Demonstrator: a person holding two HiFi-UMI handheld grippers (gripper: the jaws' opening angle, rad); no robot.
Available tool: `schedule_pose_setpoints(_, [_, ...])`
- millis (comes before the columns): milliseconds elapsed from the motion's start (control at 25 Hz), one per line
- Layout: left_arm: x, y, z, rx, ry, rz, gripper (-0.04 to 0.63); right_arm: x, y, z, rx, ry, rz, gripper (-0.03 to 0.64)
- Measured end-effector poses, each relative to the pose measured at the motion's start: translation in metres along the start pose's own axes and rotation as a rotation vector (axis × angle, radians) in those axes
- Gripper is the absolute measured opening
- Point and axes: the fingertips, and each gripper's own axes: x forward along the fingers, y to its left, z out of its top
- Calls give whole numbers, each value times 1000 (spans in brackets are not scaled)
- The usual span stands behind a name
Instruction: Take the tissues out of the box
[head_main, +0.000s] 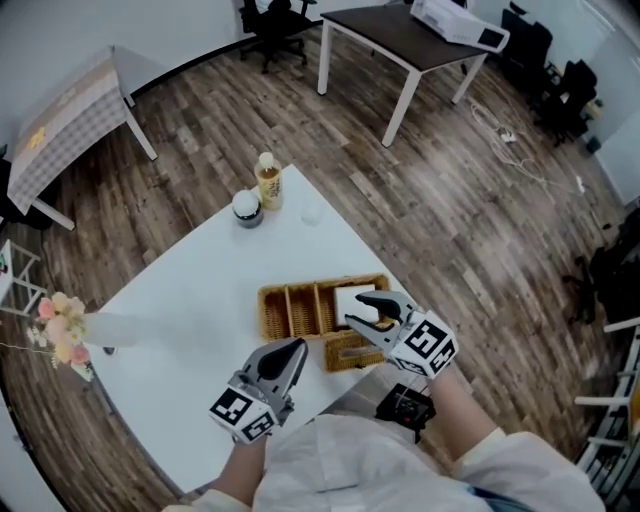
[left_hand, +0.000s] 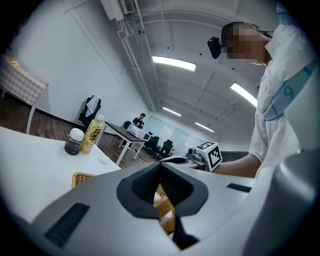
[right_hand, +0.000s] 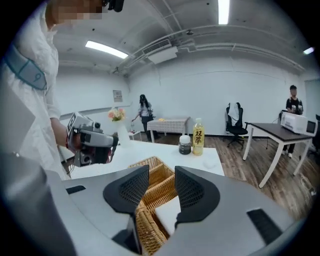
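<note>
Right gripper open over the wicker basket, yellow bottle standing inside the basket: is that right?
No. The yellow bottle stands on the white table beside the dark jar, apart from the wicker basket; the head view shows it. The right gripper is open over the basket.

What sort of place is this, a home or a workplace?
Most likely an office or shared workroom. There is a dark desk with a white machine on it, black office chairs stand on the wood floor, and long strip lights run overhead.
</note>
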Motion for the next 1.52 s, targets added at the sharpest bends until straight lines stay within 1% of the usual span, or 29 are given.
schedule_pose_setpoints(80, [-1,2,0,-2,-6,4,0,9,0,-9,-80,69,21,184])
schedule_pose_setpoints(240, [-3,6,2,-7,-22,17,1,25,-2,-36,-243,256,76,236])
schedule_pose_setpoints(520, [-2,8,5,-10,-39,31,1,37,-20,-75,-401,503,133,302])
schedule_pose_setpoints(600, [-1,9,5,-10,-41,34,1,40,-24,-85,-419,558,153,324])
schedule_pose_setpoints(800, [1,10,7,-11,-47,42,2,43,-30,-100,-451,659,172,348])
schedule_pose_setpoints(1000, [1,9,7,-13,-49,44,1,48,-31,-105,-442,711,203,353])
schedule_pose_setpoints(1160, [1,9,6,-14,-50,44,1,52,-33,-114,-421,778,222,354])
schedule_pose_setpoints(1240, [1,9,6,-16,-53,43,0,56,-33,-113,-438,803,235,354])
schedule_pose_setpoints(1360, [1,9,7,-18,-51,43,0,59,-33,-113,-439,835,236,354])
schedule_pose_setpoints(1520, [0,11,7,-20,-57,37,1,62,-33,-123,-417,864,227,354])
